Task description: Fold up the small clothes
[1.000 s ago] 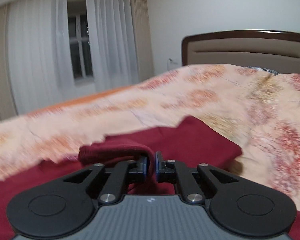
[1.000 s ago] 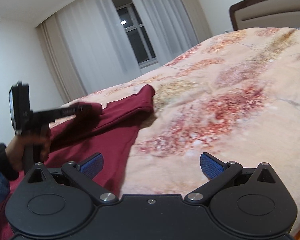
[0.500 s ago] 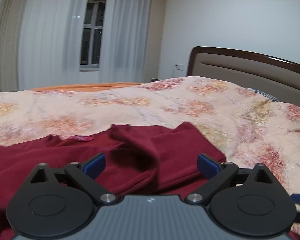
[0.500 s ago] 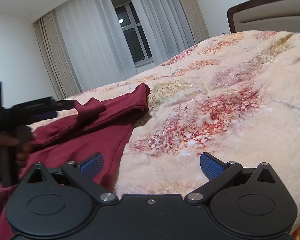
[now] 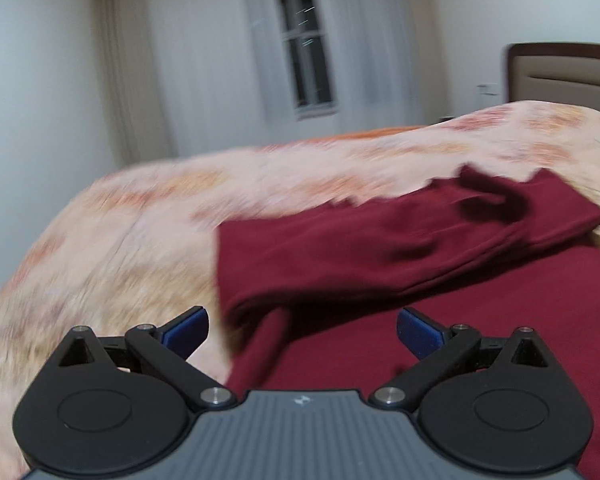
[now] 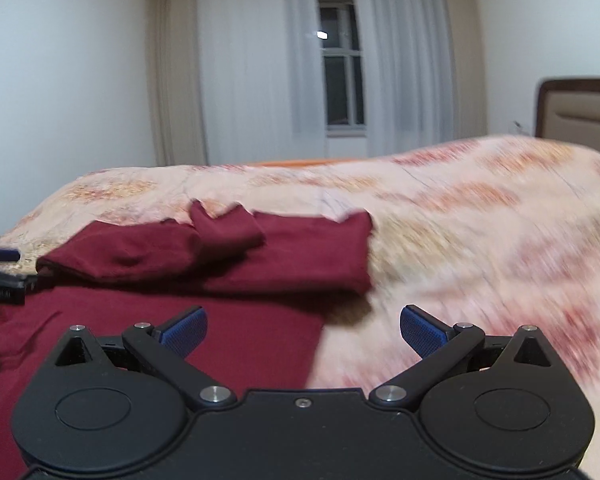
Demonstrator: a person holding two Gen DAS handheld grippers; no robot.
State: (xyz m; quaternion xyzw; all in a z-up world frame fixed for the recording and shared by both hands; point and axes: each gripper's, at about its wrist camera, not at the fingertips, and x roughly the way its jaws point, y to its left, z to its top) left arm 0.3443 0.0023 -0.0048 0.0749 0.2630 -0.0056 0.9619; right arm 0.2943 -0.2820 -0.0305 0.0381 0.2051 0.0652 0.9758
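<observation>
A dark red garment lies on the bed, its far part folded back over the body with a sleeve lying along the fold. It also shows in the right wrist view. My left gripper is open and empty, low over the garment's left edge. My right gripper is open and empty, over the garment's right edge where cloth meets quilt. The left gripper's tip shows at the far left of the right wrist view.
The bed is covered by a peach floral quilt. A brown headboard stands at the right. A window with white curtains and white walls lie behind the bed.
My left gripper opened and let go of the red sleeve, which now lies folded over the garment. Both grippers swung leftward; the right one now faces the garment's right edge.
</observation>
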